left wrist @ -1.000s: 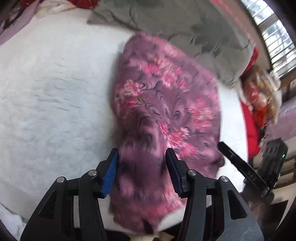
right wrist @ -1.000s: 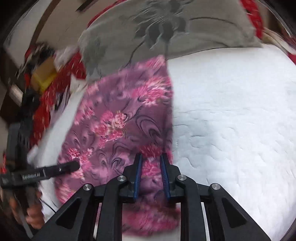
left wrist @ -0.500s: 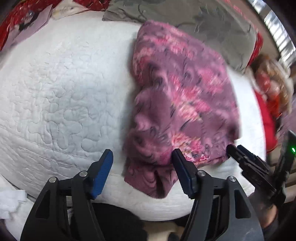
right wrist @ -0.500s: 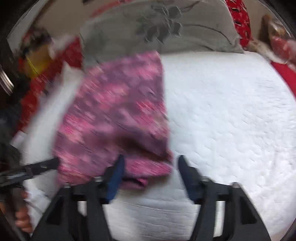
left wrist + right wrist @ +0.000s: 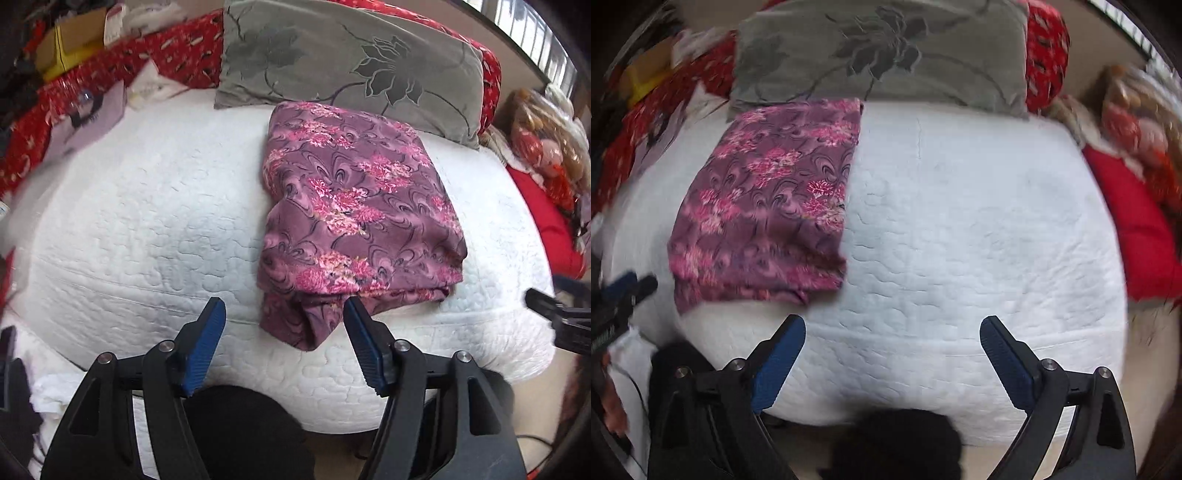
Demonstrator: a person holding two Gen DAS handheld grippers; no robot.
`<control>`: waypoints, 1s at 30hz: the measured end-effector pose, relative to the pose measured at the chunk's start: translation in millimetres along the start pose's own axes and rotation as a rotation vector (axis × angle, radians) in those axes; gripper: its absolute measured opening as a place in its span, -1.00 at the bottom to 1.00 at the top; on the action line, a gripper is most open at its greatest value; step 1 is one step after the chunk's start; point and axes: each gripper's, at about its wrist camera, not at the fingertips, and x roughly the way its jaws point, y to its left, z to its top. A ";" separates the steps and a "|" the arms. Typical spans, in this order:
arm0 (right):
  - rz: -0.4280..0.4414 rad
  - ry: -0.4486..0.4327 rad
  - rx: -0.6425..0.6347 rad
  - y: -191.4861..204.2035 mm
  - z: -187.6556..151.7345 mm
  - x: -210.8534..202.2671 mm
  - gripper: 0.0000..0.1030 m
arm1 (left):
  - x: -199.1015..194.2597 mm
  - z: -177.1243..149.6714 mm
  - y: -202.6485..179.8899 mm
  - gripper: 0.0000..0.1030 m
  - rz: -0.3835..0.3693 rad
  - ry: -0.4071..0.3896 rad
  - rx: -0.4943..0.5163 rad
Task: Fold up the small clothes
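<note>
Found no readable brand, label or writing in either view; the print on the left tong's arm at the right wrist view's left edge blurred past reading. Lay folded into a rough rectangle on the white quilted mattress (image 5: 140, 229): the purple floral garment (image 5: 354, 221), thin, soft cloth with pink blossoms and dark swirls, its far edge touching the grey velvety pillow (image 5: 332, 55) embossed with darker flowers. Reached nearly to the mattress's near edge, with a lower layer of the cloth poking out past the folded top at the near corner. Sat toward the left side of the mattress in the right wrist view (image 5: 768, 199). Stood moderately wide: the left gripper (image 5: 284, 343), blue ribbed pads clear of the cloth, the garment's near corner seen between them but untouched. Was opening, very wide and empty: the right gripper (image 5: 892, 354), over bare quilting. Had gripped folds of the garment a second before, both pairs; now released, pulled back, with far more of the mattress showing.
</note>
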 end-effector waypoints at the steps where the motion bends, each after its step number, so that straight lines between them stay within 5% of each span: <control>1: -0.025 -0.020 -0.026 -2.1 -6.3 -6.6 0.88 | -0.4 -1.5 -4.2 0.30 0.022 -0.009 0.016; 9: -0.131 -0.165 -0.150 2.5 -31.4 -37.2 0.89 | -8.9 -21.1 -12.8 0.34 0.122 -0.026 0.075; 16: -0.346 -0.322 -0.401 15.0 -33.0 -67.3 0.93 | -17.7 -27.2 -13.3 0.34 0.136 -0.046 0.067; 30: -0.012 -0.248 -0.100 27.8 -52.2 -37.6 0.94 | -22.2 -39.9 -12.2 0.34 0.119 -0.035 0.090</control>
